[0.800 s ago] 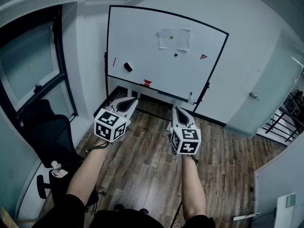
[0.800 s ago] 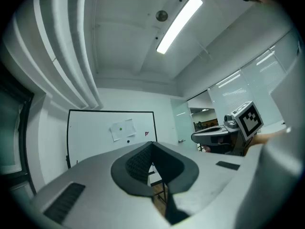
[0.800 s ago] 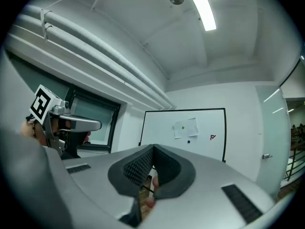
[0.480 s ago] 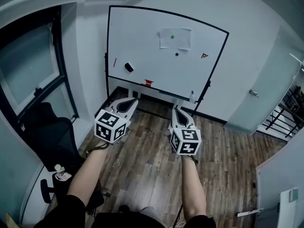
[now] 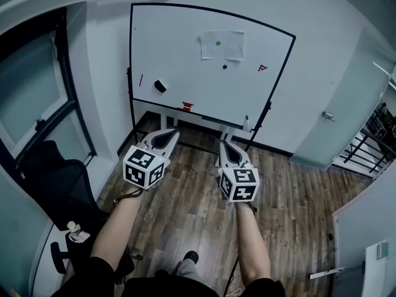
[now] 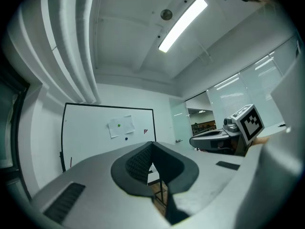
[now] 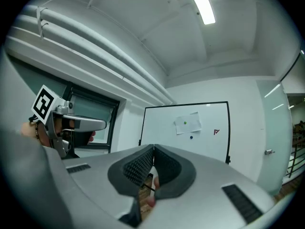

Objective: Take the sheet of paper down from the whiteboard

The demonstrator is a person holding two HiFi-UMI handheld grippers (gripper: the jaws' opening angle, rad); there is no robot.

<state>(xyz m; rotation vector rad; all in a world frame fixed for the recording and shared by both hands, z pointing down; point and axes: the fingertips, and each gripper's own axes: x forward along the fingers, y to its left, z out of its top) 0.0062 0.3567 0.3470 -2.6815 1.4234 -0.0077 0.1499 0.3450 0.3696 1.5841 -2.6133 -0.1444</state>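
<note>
Jaws closed, empty, on left gripper (image 5: 169, 131) and right gripper (image 5: 226, 143). One sheet of paper (image 5: 231, 48), upper centre on one whiteboard (image 5: 176, 54); open floor (image 5: 197, 161) before it.

Small office: dark wood-plank floor (image 5: 185, 212), white walls (image 5: 322, 42), dark-framed window (image 5: 28, 98) along the left with a black office chair (image 5: 59, 184) below it, pale door (image 5: 346, 91) with lever handle at right, long strip light (image 6: 183, 17) lit overhead.
</note>
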